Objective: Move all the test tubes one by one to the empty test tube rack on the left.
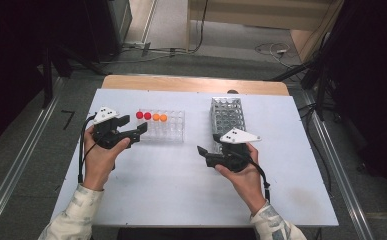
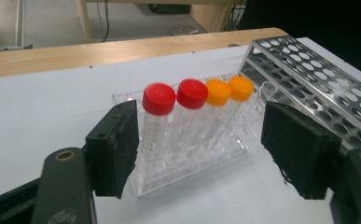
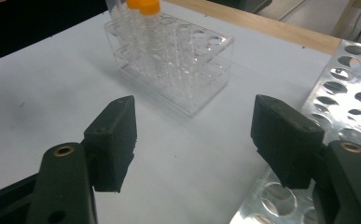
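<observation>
White table (image 1: pixel 181 190) in a dim room. Four capped tubes, two red (image 2: pixel 158 99) and two orange (image 2: pixel 218 92), stand in the clear rack (image 1: pixel 173 131); remaining holes are vacant. Metal rack (image 1: pixel 227 116) right of it holds none. Left gripper (image 1: pixel 133 131) beside the clear rack, jaws apart, empty. Right gripper (image 1: pixel 204 152) likewise open, empty.

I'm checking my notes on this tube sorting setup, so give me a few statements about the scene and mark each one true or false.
1. The clear rack holds four capped tubes. True: two red-capped tubes and two orange-capped tubes.
2. The metal rack holds the orange tubes. False: its holes look empty; all the tubes stand in the clear rack.
3. The left hand-held gripper is clamped on a red tube. False: its jaws stand open, apart from the tubes.
4. The right hand-held gripper is open with nothing between its jaws. True.
5. The tubes stand in one row. True.
</observation>
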A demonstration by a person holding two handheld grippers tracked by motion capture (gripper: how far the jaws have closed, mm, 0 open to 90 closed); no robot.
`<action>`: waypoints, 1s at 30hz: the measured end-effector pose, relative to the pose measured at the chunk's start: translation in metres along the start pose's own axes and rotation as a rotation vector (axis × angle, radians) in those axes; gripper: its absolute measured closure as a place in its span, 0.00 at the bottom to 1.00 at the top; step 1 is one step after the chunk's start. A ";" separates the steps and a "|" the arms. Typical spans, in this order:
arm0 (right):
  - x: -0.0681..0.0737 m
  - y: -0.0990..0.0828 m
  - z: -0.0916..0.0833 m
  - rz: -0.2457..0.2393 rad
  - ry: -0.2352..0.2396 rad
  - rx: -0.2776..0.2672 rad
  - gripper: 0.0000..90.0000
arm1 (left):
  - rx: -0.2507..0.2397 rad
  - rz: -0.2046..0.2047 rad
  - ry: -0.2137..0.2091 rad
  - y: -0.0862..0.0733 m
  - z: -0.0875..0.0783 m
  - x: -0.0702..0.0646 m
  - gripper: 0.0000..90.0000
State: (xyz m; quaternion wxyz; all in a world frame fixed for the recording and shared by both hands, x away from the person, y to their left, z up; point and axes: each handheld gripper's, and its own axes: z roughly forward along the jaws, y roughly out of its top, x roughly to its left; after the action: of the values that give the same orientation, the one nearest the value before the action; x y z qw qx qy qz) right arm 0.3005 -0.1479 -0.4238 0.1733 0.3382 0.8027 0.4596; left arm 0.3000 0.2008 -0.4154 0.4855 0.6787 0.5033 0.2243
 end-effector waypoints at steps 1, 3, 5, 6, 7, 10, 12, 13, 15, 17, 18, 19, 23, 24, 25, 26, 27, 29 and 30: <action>-0.002 -0.001 -0.001 0.004 -0.002 0.001 0.33 | 0.002 0.001 0.001 -0.002 -0.001 0.000 0.30; -0.005 -0.004 -0.004 0.003 -0.010 0.002 0.33 | 0.009 0.005 0.002 -0.006 -0.003 0.000 0.30; -0.008 -0.006 -0.006 0.008 -0.017 0.004 0.32 | 0.007 0.004 0.004 -0.009 -0.005 0.000 0.29; -0.009 -0.007 -0.008 0.010 -0.019 0.003 0.32 | 0.010 0.003 0.004 -0.010 -0.006 -0.001 0.29; -0.011 -0.008 -0.009 0.010 -0.023 0.004 0.32 | 0.011 0.004 0.003 -0.011 -0.006 -0.001 0.29; -0.014 -0.010 -0.012 0.017 -0.031 0.004 0.32 | 0.010 0.003 0.006 -0.014 -0.007 -0.001 0.29; -0.016 -0.011 -0.014 0.022 -0.035 0.003 0.32 | 0.009 0.000 0.006 -0.014 -0.007 -0.001 0.29; -0.017 -0.012 -0.015 0.023 -0.038 0.003 0.32 | 0.009 -0.002 0.003 -0.014 -0.008 -0.001 0.29; -0.018 -0.012 -0.017 0.025 -0.038 0.003 0.32 | 0.006 -0.004 0.004 -0.015 -0.008 0.000 0.29; -0.020 -0.013 -0.018 0.028 -0.043 0.000 0.32 | 0.004 -0.006 0.005 -0.015 -0.009 0.001 0.29; -0.021 -0.014 -0.019 0.030 -0.044 0.000 0.32 | 0.005 -0.007 0.005 -0.016 -0.009 0.001 0.29; -0.021 -0.014 -0.020 0.031 -0.046 -0.001 0.32 | 0.005 -0.008 0.007 -0.016 -0.009 0.002 0.29; -0.024 -0.015 -0.023 0.037 -0.052 -0.007 0.32 | 0.010 -0.009 0.010 -0.019 -0.010 0.003 0.29; -0.025 -0.015 -0.025 0.039 -0.054 -0.007 0.32 | 0.009 -0.010 0.010 -0.019 -0.010 0.003 0.29; -0.026 -0.016 -0.025 0.038 -0.057 -0.008 0.31 | 0.008 -0.011 0.009 -0.019 -0.011 0.004 0.29; -0.027 -0.016 -0.026 0.040 -0.057 -0.009 0.31 | 0.008 -0.009 0.011 -0.019 -0.012 0.003 0.29; -0.028 -0.017 -0.027 0.041 -0.061 -0.010 0.31 | 0.005 -0.010 0.012 -0.020 -0.012 0.003 0.29; -0.029 -0.018 -0.029 0.046 -0.064 -0.009 0.31 | 0.007 -0.005 0.009 -0.020 -0.014 0.003 0.28; -0.030 -0.019 -0.030 0.046 -0.067 -0.007 0.31 | 0.006 -0.005 0.010 -0.021 -0.014 0.002 0.28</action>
State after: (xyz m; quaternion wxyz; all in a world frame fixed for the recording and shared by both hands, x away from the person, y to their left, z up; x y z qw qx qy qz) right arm 0.2971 -0.1942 -0.4254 0.1906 0.3714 0.7868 0.4547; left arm 0.2800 0.2094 -0.4281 0.4815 0.6778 0.5082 0.2249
